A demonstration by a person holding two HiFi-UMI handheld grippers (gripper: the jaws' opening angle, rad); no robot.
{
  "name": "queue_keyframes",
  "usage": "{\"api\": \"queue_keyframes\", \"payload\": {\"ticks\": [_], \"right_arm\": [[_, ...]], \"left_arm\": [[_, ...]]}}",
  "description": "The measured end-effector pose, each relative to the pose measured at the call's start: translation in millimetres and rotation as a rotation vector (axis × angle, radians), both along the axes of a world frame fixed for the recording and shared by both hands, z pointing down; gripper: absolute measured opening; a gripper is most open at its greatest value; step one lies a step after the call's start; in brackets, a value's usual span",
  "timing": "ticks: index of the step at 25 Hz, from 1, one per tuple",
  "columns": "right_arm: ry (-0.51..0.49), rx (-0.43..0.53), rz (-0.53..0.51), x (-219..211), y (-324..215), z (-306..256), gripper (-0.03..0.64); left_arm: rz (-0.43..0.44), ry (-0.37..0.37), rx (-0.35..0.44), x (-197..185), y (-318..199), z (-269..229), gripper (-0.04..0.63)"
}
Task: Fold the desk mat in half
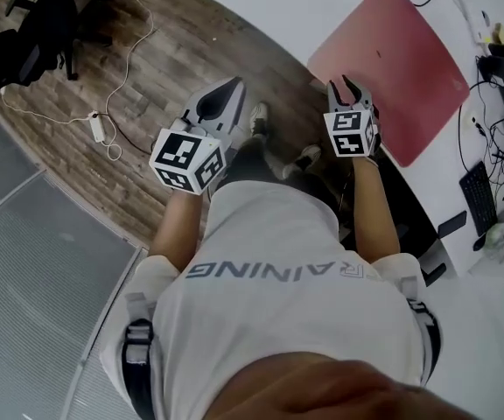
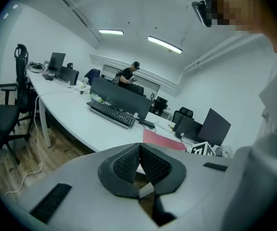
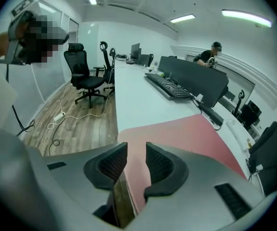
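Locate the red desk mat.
Head view, upper right: the desk mat lies flat on the white desk, its near edge just ahead of the right tongs.

White desk (image 1: 265, 7) with red desk mat (image 1: 392, 68) at its edge, black keyboard (image 1: 478, 196) and cables (image 1: 490, 138) nearby.

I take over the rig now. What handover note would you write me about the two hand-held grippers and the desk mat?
Left hand-held gripper: shut, empty, over the wooden floor.
Right hand-held gripper: open, at the near edge of the red desk mat, pads not pressing it.
Mat lies flat on the white desk, no fold visible.
Done: nothing yet. Left: grip the edge, fold the mat in half.
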State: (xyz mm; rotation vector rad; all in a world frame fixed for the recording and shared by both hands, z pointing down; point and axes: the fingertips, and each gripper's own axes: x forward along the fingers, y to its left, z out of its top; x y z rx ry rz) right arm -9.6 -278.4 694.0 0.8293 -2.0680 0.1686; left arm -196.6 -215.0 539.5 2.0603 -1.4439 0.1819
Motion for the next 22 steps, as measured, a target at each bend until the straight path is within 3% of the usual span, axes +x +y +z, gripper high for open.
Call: {"api": "queue_keyframes", "payload": {"ticks": [5,10,15,19,22], "right_arm": [[0.080,-0.016,-0.101,-31.7,-6.8,41.1,0.139],[0.110,-0.001,-0.149,-44.4,-9.0,46.7,0.137],[0.085,-0.025,-0.196,-60.9,1.1,43.6,0.151],[0.150,-0.023,-0.220,-65.4,2.4,57.8,0.164],[0.202,0.033,-0.219,-63.8,-1.8,59.4,0.146]], "left_arm": [[-0.057,-0.002,-0.034,-24.8,6.4,15.6,0.028],[-0.093,-0.004,-0.065,-40.2,9.2,27.3,0.028],[-0.093,0.001,-0.085,-38.0,10.9,33.9,0.028],[-0.087,0.000,-0.090,-34.0,9.4,33.9,0.028],[-0.092,-0.003,-0.092,-37.5,10.6,32.6,0.028]]}}
